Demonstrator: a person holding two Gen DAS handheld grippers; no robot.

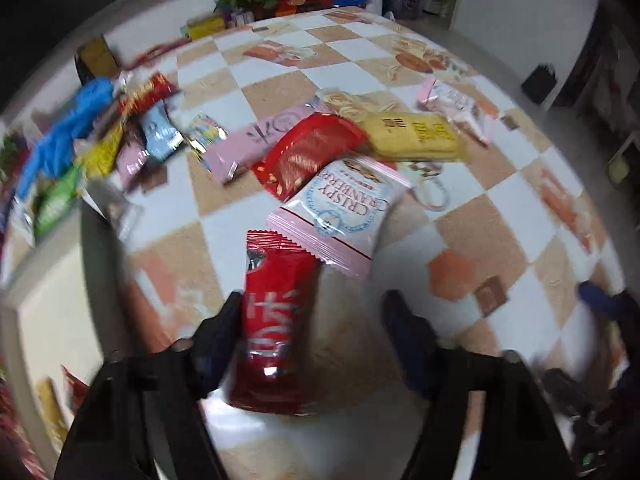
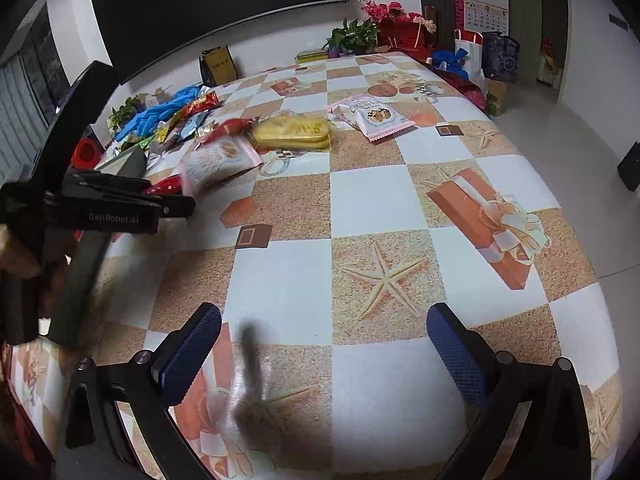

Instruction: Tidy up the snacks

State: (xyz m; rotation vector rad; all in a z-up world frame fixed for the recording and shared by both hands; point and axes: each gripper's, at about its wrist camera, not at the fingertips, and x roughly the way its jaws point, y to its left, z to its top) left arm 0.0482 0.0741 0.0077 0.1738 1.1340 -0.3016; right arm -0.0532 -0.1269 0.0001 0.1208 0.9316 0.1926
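Shiny and crinkly, a red snack pack [image 1: 276, 320] sits between the black fingers of the left gripper [image 1: 312, 332]. Its left side touches the left finger [image 1: 218, 344], but there is a gap to the right finger, so the gripper is about half open and not squeezing it. The pack has a zigzag top edge and white marks on the front.

Just past it lies a pink and white pack [image 1: 344, 208] with "CRISPY" printed on it. Behind that are a wide red bag [image 1: 308, 152], a long pink bar [image 1: 264, 136] and a lumpy yellow pack [image 1: 416, 136]. Farther right is a pale pink bag [image 1: 456, 104]. Far left, a messy heap of snacks [image 1: 100, 136] in blue, green, yellow and red looks blurry.

Near the right camera, the right gripper [image 2: 324, 344] is wide open with nothing in it. Its pads [image 2: 188, 356] are blue and bumpy. A blurry dark thing [image 2: 252, 360] shows between them; I cannot tell what it is.

All of this lies on a tabletop [image 2: 376, 200] with a checked cloth of white and sandy squares, with starfish and gift boxes drawn on it. At the far end stand a green plant [image 2: 354, 36], pink flowers [image 2: 384, 10] and some bags [image 2: 486, 56]. A calendar [image 2: 486, 16] hangs on the wall.
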